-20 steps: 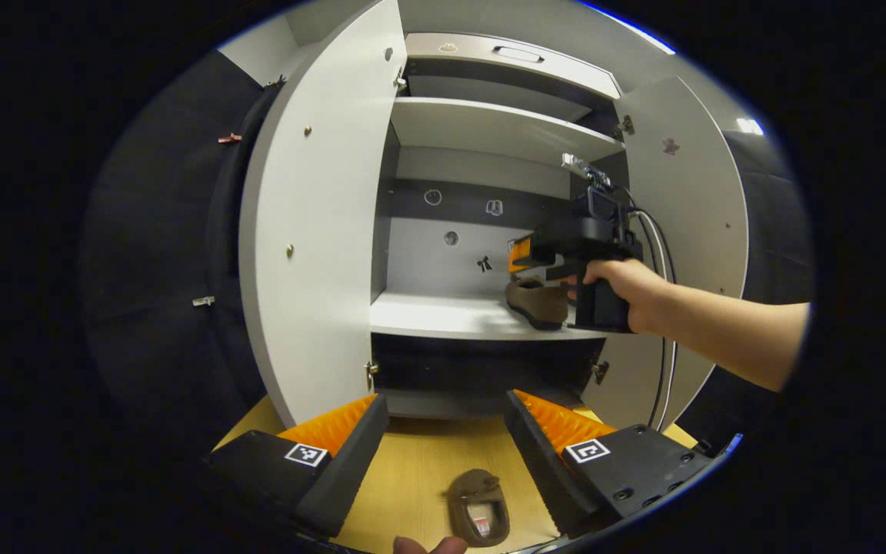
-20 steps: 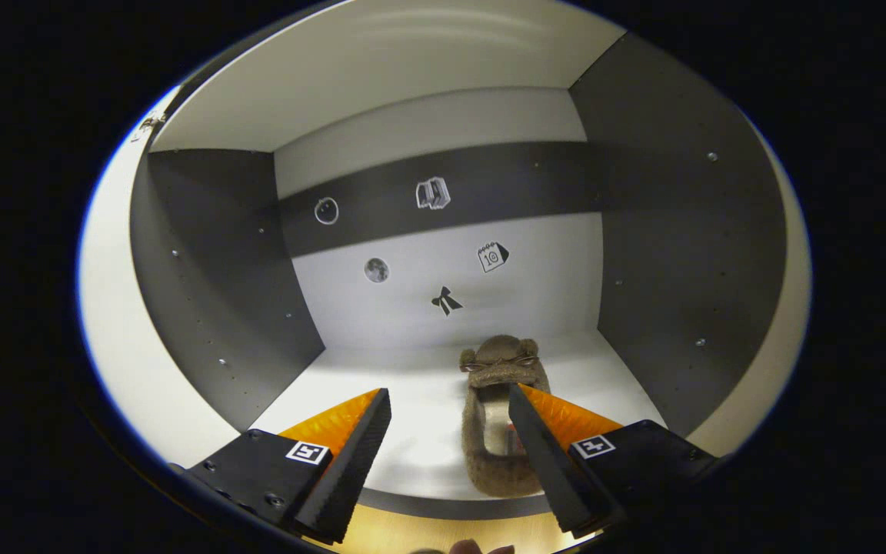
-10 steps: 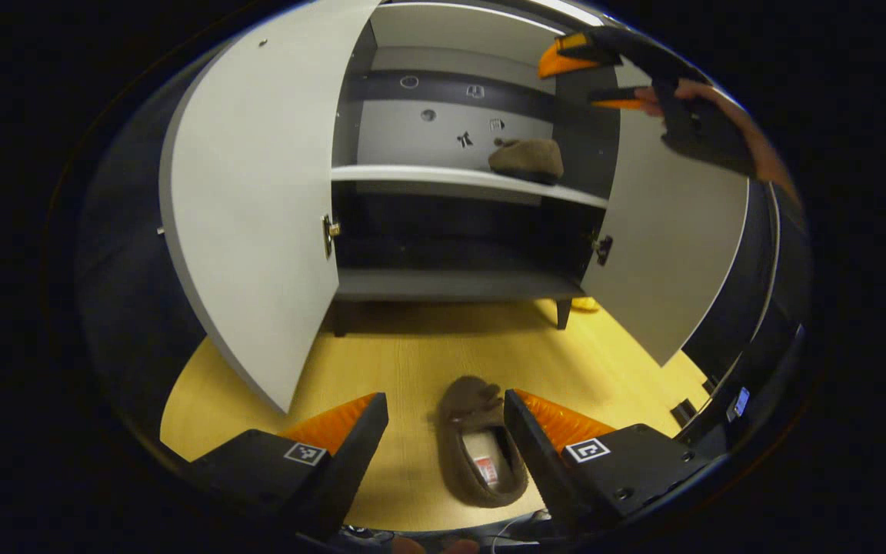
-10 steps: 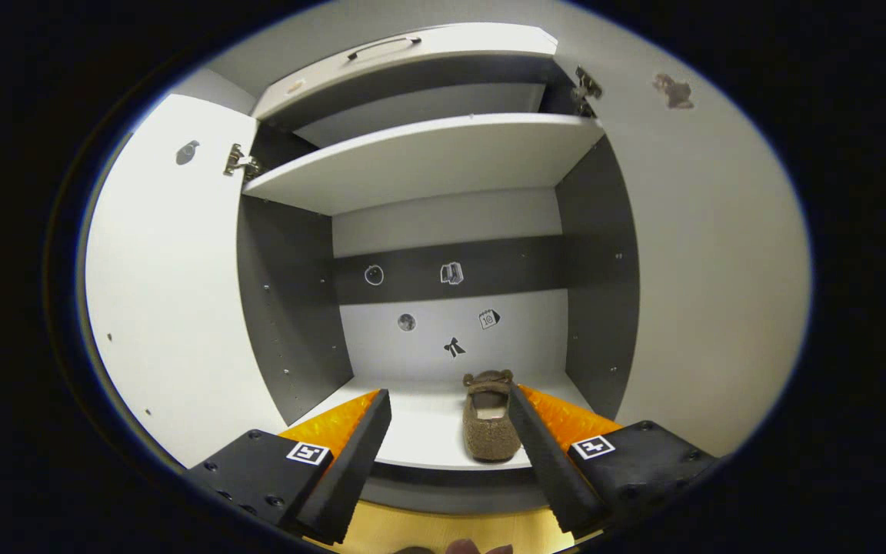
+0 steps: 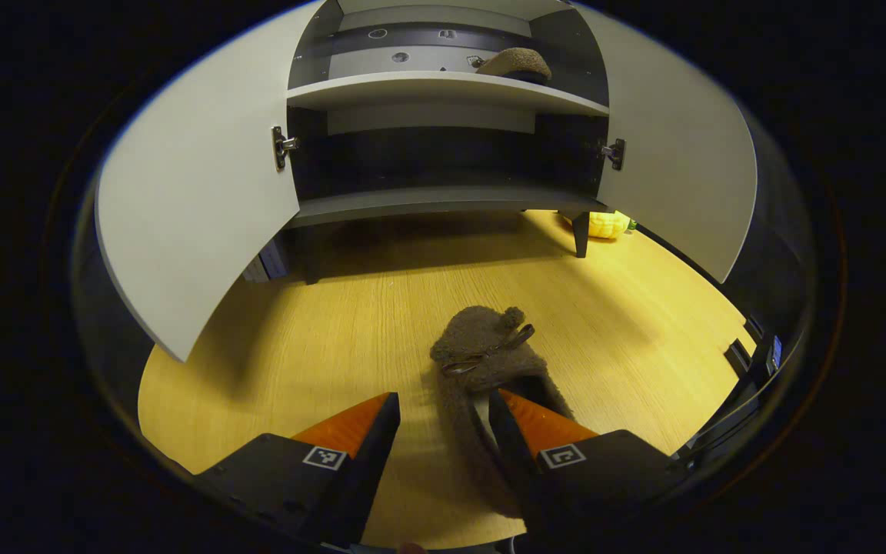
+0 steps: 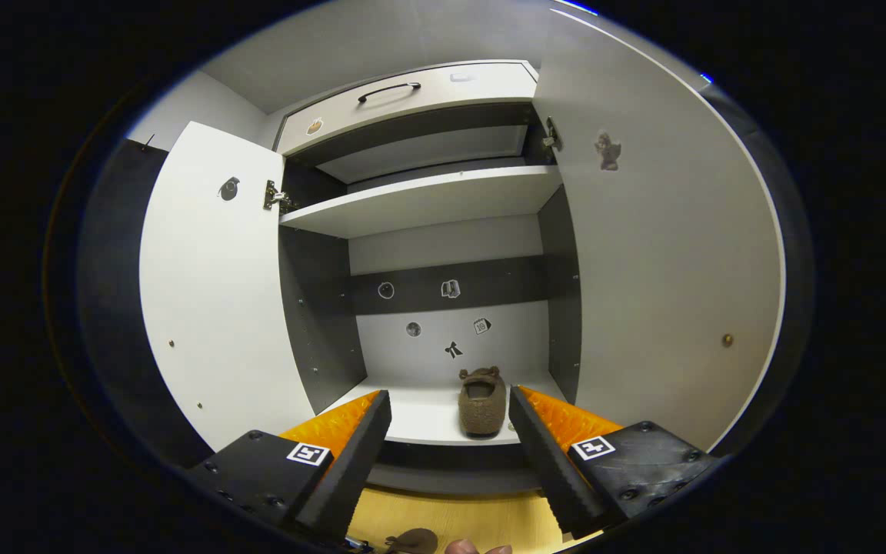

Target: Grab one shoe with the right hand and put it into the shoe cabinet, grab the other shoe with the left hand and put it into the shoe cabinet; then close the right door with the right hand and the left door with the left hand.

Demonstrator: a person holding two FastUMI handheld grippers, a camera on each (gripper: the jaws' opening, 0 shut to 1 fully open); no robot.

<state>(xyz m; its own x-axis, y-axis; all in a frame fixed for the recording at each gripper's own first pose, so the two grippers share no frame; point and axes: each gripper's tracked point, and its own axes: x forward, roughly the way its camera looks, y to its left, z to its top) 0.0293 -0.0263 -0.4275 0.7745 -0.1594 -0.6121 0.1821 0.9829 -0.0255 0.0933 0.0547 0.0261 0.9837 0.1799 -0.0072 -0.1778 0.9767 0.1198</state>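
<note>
Left gripper view: left tongs (image 5: 437,431) released, fingers spread, low over the wooden floor (image 5: 320,331). Brown fuzzy shoe (image 5: 481,369) lies on the floor, toe pointing toward the shoe cabinet (image 5: 443,196); one finger (image 5: 516,442) sits at the shoe's opening, the other finger stands beside the shoe, apart from it. Cannot tell if either touches. Both cabinet doors hang open: left door (image 5: 197,208), right door (image 5: 674,169). Second shoe (image 5: 512,63) rests on the middle shelf (image 5: 412,85), right side. Small yellow object (image 5: 610,224) on floor by the cabinet's leg.

Right gripper view: right tongs (image 6: 449,442) released, holding nothing, in front of the open cabinet (image 6: 443,200). Second shoe (image 6: 481,402) sits on the shelf (image 6: 420,419), heel toward the camera, near the right wall. Stickers (image 6: 452,350) on the back panel. Drawer with handle (image 6: 389,91) on top.
</note>
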